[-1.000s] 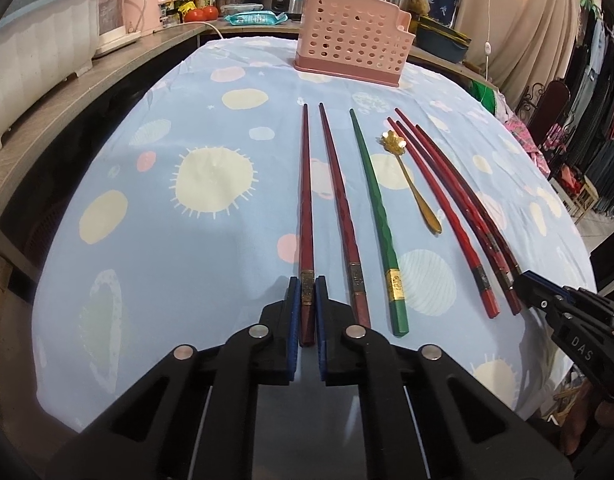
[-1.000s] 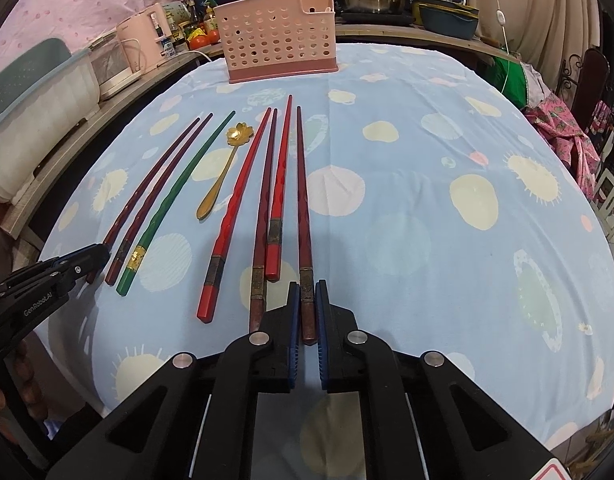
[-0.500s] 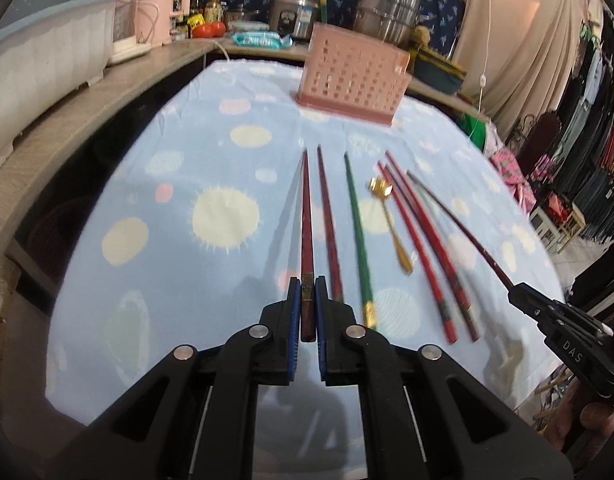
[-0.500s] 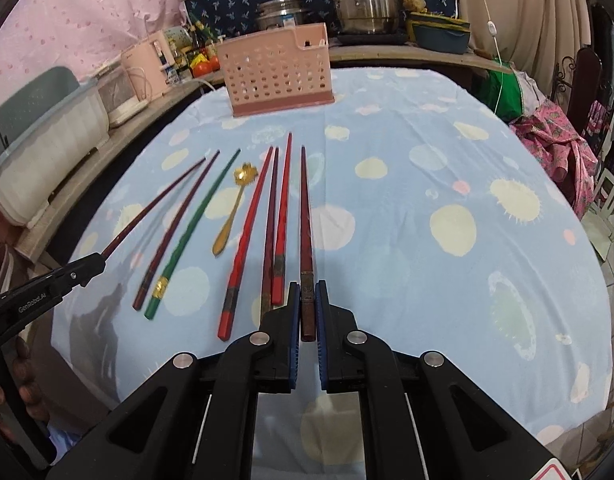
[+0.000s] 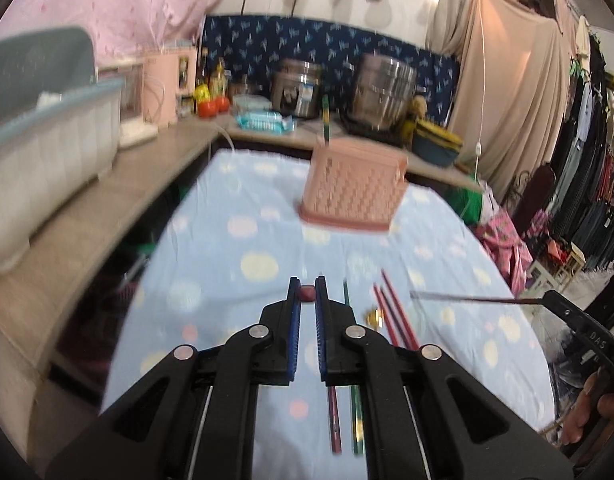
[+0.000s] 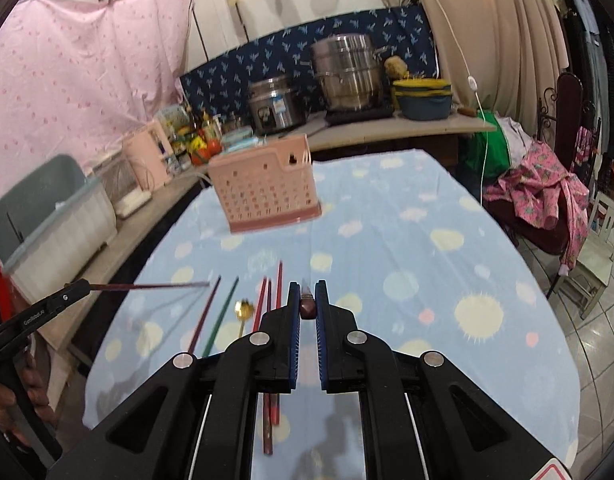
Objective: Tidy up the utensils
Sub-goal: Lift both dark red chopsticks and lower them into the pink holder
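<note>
My left gripper (image 5: pixel 307 293) has its jaws clamped on a dark red chopstick (image 6: pixel 155 287), held clear above the counter (image 5: pixel 235 248). My right gripper (image 6: pixel 307 307) has its jaws clamped on another dark red chopstick (image 5: pixel 475 299). Below lie a green chopstick (image 5: pixel 357 412), a gold spoon (image 6: pixel 243 312) and more red chopsticks (image 5: pixel 393 316). The pink basket (image 6: pixel 265 190) stands at the far end.

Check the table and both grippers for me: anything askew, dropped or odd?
Nothing stands out. Each gripper, left and right, is shut on one dark red chopstick, lifted off the cloth. The other chopsticks and gold spoon lie side by side; the pink basket stands upright.
</note>
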A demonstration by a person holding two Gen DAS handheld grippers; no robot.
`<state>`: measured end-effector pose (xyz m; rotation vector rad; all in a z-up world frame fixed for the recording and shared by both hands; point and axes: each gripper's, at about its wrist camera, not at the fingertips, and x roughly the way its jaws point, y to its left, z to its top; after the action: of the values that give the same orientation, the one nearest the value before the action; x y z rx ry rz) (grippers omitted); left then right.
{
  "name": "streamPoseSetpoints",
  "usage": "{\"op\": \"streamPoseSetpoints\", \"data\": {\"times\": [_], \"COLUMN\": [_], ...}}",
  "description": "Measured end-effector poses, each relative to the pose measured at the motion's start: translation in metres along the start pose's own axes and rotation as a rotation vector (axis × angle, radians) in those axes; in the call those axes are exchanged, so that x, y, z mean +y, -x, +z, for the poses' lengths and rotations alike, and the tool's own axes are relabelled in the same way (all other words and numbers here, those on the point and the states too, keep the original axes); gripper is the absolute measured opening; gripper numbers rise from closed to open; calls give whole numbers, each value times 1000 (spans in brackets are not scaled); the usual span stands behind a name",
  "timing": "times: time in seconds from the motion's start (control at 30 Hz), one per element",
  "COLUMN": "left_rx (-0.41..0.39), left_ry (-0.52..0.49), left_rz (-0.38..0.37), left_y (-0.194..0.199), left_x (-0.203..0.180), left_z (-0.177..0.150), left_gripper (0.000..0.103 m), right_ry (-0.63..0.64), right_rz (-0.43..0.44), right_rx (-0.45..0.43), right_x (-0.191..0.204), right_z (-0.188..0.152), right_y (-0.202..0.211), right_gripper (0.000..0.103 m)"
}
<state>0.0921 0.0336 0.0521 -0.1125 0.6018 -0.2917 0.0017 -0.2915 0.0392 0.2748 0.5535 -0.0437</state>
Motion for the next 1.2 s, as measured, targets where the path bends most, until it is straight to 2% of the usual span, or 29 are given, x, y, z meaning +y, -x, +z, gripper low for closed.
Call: {"op": "streamPoseSetpoints", "data": {"times": [0.2,0.47,0.63,0.9,1.03,1.2], "left_rx": [-95,-189,-267,-434,-457,-423], "left_ry": [-21,-33,-36,-66,-59,-54], "left_rz": [0,-64,-101,-96,-60,-38], "left_y": [-2,-15,-22,-46,-71,-106], "left_x": [-7,-28,-43,-67,-67,-60], "left_z": [46,114,161,224,242,251], "left_gripper": [7,7,7,7,7,7], "right_ry": [-11,-11,-7,-58,-70,-110], "right_rz": [20,72,93,138,147,164], "right_rx": [-57,-139,-220,-369,-423,-441], "right_x": [-5,0,10,22,32,37], "right_z": [40,99,146,218,238,254], "right_y": [-7,-22,-34,-64,-85,-117], "right_gripper": [7,7,7,7,7,7]}}
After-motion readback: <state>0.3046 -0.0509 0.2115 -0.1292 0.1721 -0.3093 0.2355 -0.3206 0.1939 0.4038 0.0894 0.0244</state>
